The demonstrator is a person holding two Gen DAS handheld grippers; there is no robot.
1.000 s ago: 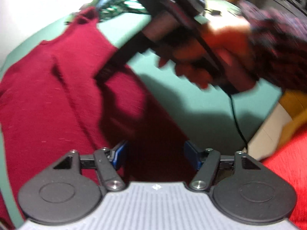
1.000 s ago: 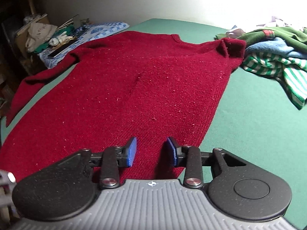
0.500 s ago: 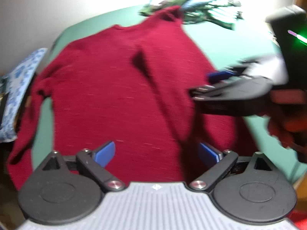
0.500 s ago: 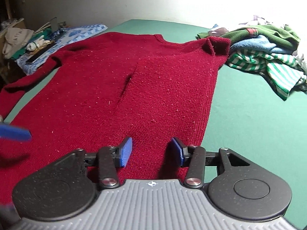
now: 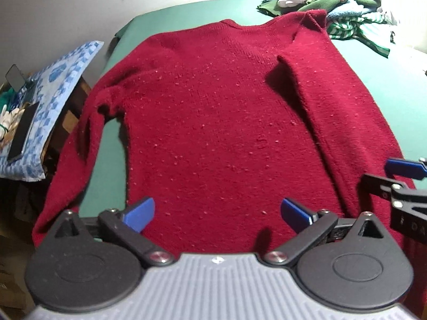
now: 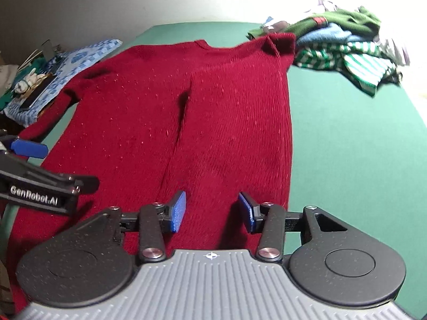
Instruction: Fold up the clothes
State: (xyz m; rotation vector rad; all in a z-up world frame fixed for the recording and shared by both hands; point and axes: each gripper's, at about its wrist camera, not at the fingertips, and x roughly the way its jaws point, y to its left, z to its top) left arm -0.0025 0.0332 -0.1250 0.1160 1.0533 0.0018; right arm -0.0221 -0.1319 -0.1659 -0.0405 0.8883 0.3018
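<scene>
Left wrist view is showing the left gripper (image 5: 217, 210) and right gripper (image 6: 212, 212) hovering, fingers spread and empty, over the red sweater's (image 5: 226, 122) hem; next they likely need to pinch it.

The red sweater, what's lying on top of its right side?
One sleeve is folded over the red sweater, lying flat along that side. What the sweater covers is hidden; only the green table shows around it.

Your red sweater (image 5: 226, 122) loses its near hem behind the left tool (image 5: 217, 212), and the right tool (image 5: 405, 170) is cut off at the right edge.
</scene>
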